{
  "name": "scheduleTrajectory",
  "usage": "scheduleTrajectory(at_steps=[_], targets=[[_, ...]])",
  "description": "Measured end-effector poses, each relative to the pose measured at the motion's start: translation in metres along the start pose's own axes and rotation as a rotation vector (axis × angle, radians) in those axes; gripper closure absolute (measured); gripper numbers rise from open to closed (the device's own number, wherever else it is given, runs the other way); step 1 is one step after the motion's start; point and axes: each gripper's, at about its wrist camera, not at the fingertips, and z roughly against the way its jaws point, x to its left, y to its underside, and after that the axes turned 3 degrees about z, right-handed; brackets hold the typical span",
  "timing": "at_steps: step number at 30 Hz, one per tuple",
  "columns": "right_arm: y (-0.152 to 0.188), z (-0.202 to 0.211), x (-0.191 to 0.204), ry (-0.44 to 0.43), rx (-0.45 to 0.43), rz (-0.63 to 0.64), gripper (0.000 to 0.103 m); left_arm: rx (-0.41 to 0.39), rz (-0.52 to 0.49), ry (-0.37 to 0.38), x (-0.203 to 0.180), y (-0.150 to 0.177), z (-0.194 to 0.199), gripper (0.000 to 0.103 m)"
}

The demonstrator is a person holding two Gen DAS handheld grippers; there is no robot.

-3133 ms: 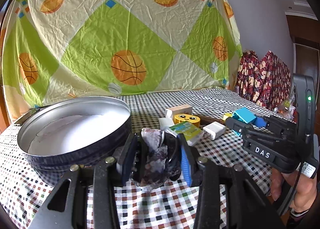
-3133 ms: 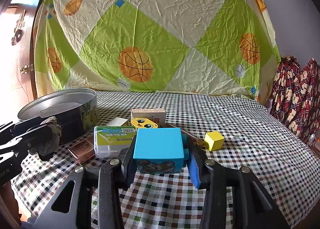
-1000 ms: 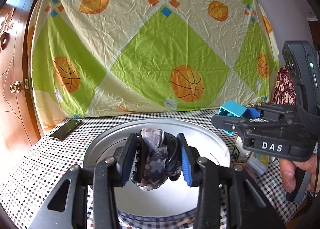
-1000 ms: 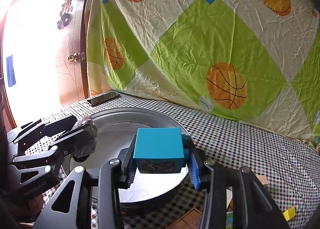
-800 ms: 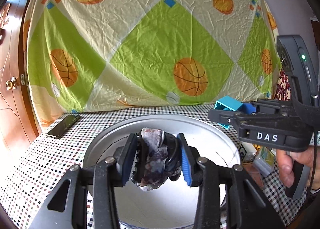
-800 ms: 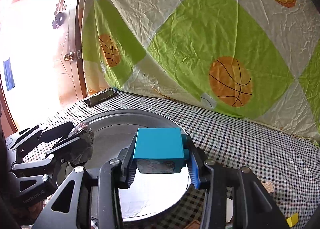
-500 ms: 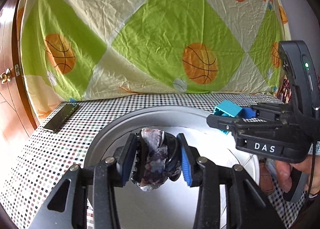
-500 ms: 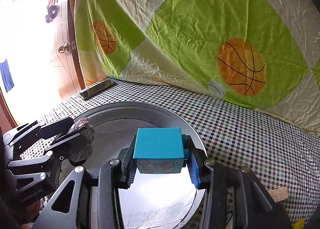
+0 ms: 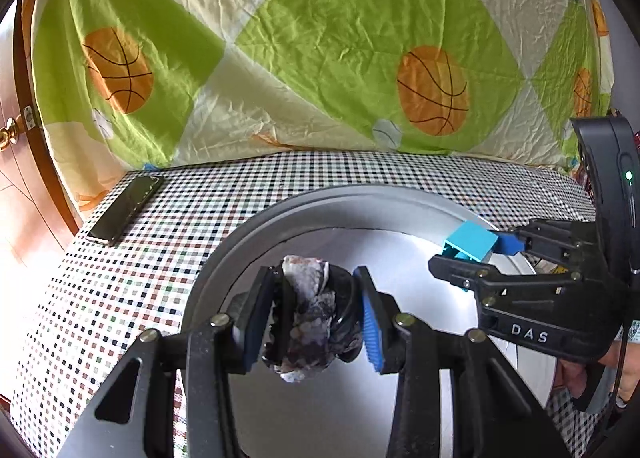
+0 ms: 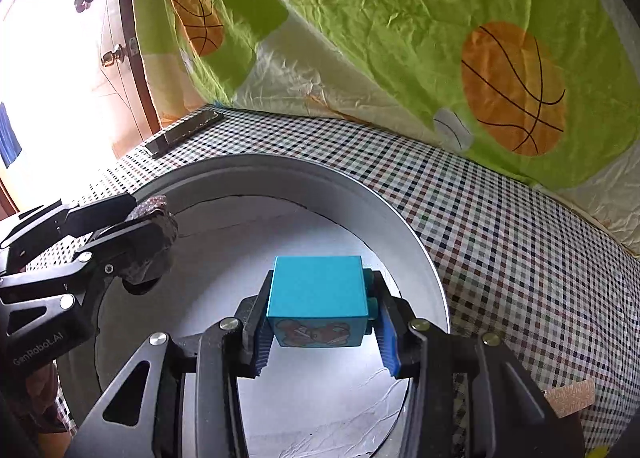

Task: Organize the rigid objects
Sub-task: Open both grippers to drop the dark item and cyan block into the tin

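My left gripper (image 9: pixel 318 316) is shut on a mottled grey-purple rock-like lump (image 9: pixel 308 322) and holds it over the round metal tin (image 9: pixel 256 230). The lump also shows in the right wrist view (image 10: pixel 154 246). My right gripper (image 10: pixel 326 332) is shut on a teal cube with a bear picture (image 10: pixel 318 300) and holds it over the tin's white-lined inside (image 10: pixel 400 218). In the left wrist view the cube (image 9: pixel 470 244) hangs over the tin's right side, in the right gripper (image 9: pixel 476 258).
The tin sits on a checkered tablecloth (image 9: pixel 132 270). A dark phone (image 9: pixel 128 212) lies at the table's far left edge, also in the right wrist view (image 10: pixel 184 132). A basketball-print sheet (image 9: pixel 320 58) hangs behind. A brown box corner (image 10: pixel 568 398) lies right of the tin.
Both grippers have moved from the pile of small objects to the tin, carrying the lump and the cube, and have tilted down over its inside.
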Motion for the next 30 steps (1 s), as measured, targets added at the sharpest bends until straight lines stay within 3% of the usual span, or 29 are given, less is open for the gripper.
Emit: scheduleTrajectory(at_steps=[9,11,13,15,19,23,27,30], targets=[[-0.001,-0.002,-0.004,-0.017,0.016,-0.022,0.057,0.043,0.007,-0.038,0.004,-0.001,-0.013,0.061],[-0.001,-0.001,-0.005,-0.025,0.017,-0.027,0.051,0.038,0.014,-0.051,0.006,-0.001,-0.013,0.059],[0.0,0.002,-0.006,-0.045,0.001,-0.038,0.038,0.02,0.019,-0.081,0.008,-0.001,-0.011,0.032],[0.0,0.008,-0.007,-0.04,-0.028,-0.046,0.029,-0.018,0.033,-0.082,0.011,-0.002,-0.003,0.02],[0.008,0.026,-0.011,-0.029,-0.067,-0.059,0.029,-0.08,0.032,-0.098,0.011,0.003,0.017,0.02],[0.035,0.068,-0.024,0.025,-0.155,-0.066,0.029,-0.198,0.021,-0.11,0.003,0.023,0.051,0.014],[0.075,0.103,-0.048,0.05,-0.196,-0.126,0.028,-0.253,-0.011,-0.054,-0.029,0.052,0.073,0.013],[0.112,0.124,-0.068,0.119,-0.216,-0.167,0.028,-0.278,-0.044,-0.004,-0.061,0.073,0.085,0.013]])
